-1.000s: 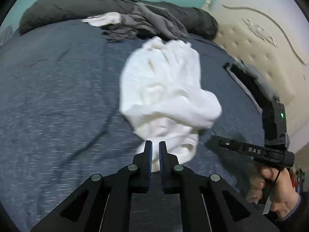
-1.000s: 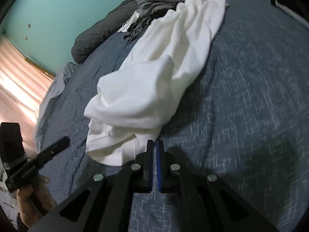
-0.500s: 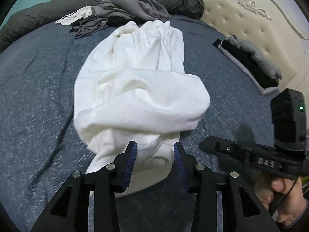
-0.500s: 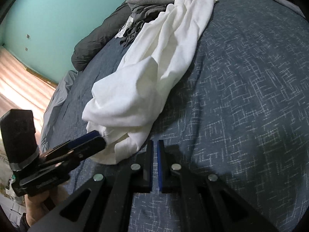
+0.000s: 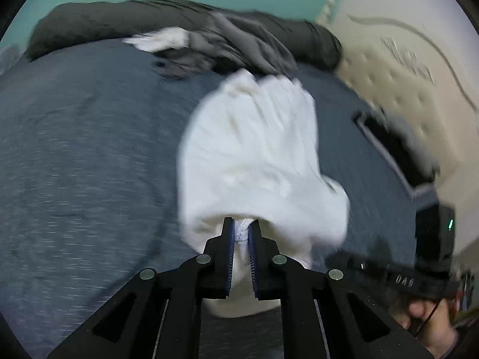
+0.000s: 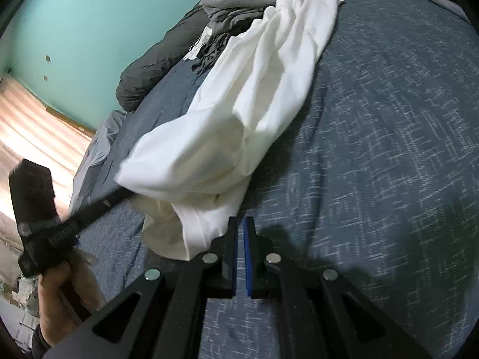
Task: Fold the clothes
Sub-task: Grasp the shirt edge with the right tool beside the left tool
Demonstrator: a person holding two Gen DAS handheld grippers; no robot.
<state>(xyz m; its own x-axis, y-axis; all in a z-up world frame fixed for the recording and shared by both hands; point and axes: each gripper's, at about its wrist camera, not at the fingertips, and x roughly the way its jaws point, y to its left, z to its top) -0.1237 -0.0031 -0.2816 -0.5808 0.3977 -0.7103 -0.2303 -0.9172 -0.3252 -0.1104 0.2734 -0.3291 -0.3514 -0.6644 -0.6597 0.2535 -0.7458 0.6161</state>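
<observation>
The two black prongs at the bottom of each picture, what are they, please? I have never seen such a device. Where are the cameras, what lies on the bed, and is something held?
The prongs are the fingers of hand-held grippers; a person holds one in each hand, with no robot arm. A wide-angle camera on each gripper looks forward along its fingers, so each picture comes from one gripper.

In the left camera's picture, the left gripper is closing its jaws on a bunched edge of the white garment. The right gripper is shut and holds nothing, resting just beside the cloth.

The garment lies crumpled on a blue bedspread. Farther away are a heap of grey clothes and a dark rolled blanket. Near the padded headboard lies a dark stack, too blurred to name.
</observation>
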